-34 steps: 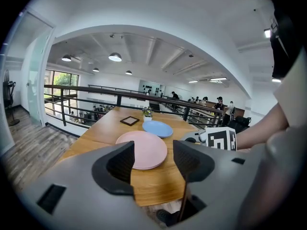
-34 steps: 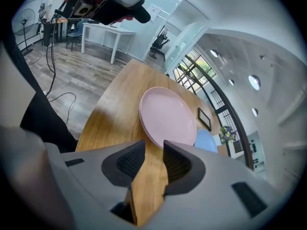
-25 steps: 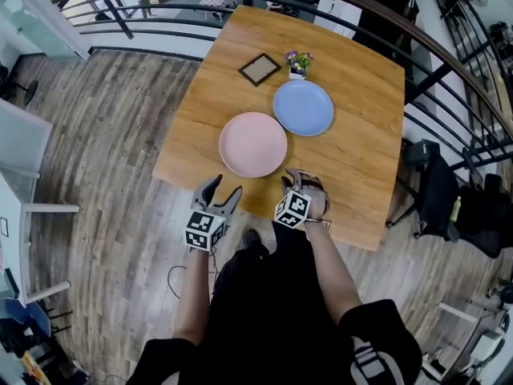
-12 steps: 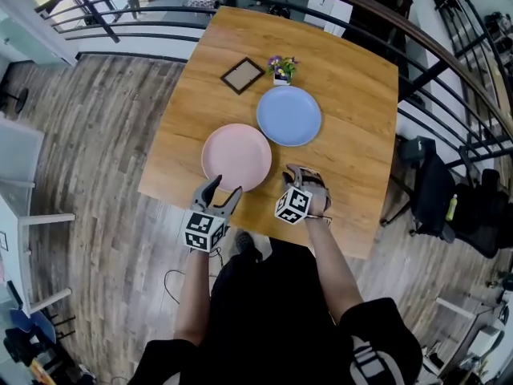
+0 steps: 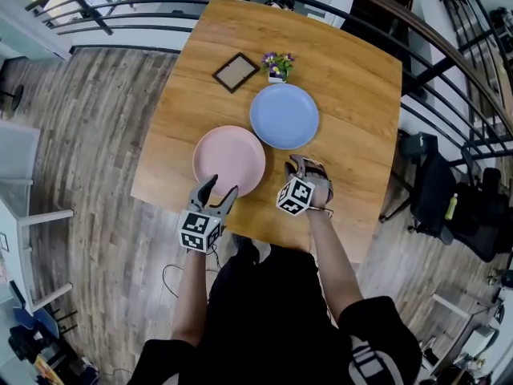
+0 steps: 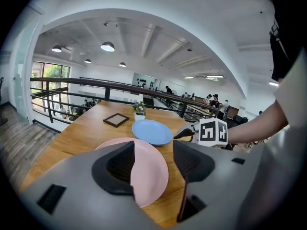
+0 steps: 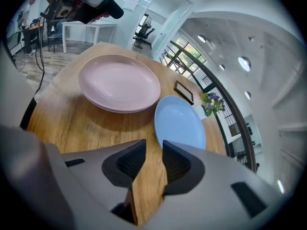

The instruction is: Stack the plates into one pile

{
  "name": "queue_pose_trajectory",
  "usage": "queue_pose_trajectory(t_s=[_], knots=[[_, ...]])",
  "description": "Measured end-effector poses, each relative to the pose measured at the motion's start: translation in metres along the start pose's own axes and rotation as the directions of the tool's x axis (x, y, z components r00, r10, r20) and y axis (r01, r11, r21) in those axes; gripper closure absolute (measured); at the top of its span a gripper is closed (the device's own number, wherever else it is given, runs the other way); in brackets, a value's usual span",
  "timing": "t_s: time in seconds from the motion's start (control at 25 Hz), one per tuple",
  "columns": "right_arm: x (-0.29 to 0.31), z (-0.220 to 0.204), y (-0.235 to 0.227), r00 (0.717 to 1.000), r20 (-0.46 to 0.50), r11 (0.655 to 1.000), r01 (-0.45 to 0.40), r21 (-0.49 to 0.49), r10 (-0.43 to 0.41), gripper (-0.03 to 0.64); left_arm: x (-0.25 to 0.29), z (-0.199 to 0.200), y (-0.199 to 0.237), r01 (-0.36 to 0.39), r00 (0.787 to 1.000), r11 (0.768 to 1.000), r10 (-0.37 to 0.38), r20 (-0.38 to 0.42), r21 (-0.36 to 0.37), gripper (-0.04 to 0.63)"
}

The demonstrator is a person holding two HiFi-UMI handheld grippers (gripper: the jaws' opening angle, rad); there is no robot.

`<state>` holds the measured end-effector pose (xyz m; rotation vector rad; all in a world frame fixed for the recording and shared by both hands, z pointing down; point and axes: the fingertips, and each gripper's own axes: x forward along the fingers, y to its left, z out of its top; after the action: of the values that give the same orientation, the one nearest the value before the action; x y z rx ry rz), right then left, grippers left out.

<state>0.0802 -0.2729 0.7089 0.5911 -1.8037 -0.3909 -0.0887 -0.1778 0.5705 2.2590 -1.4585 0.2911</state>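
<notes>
- Just ahead of the left claw (image 6: 153, 148), a pink plate (image 6: 146, 169) lies flat on the wooden table (image 6: 79, 128), with its near rim right at the claw tips and in line with the gap.
- Left claw's jaws stand wide apart and the pads press on nothing. Whether the tips touch the plate rim can't be made out.
- Further ahead of the left claw and a bit to its right, a blue plate (image 6: 151, 132) lies flat on the table, just beside the pink plate. The two are not stacked, and whether their rims touch is unclear.
- Right claw (image 7: 154, 145) is tilted down over bare table. Its jaws are parted by a narrow gap with only wood showing between them, so it holds nothing.
- From the right claw, the blue plate is just ahead and slightly right, and the pink plate is ahead and to the left.
- Past the blue plate from both claws stands a small white flower pot (image 5: 276, 64), with a dark picture frame (image 5: 236, 71) lying flat to its left.
- Right claw sits to the right of the left claw, and the two are well apart.
- Beyond the table's far edge runs a black railing (image 5: 120, 22).
</notes>
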Motion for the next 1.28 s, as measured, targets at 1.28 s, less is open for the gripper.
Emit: queue_pose_trajectory(t_s=[1.28], knots=[[0.076, 0.006, -0.006, 0.996, -0.008, 0.994, -0.088, -0.071, 0.088, 0.505, 0.049, -0.026, 0.013, -0.018, 0.996, 0.999, 0.014, -0.088, -0.049, 0.337]])
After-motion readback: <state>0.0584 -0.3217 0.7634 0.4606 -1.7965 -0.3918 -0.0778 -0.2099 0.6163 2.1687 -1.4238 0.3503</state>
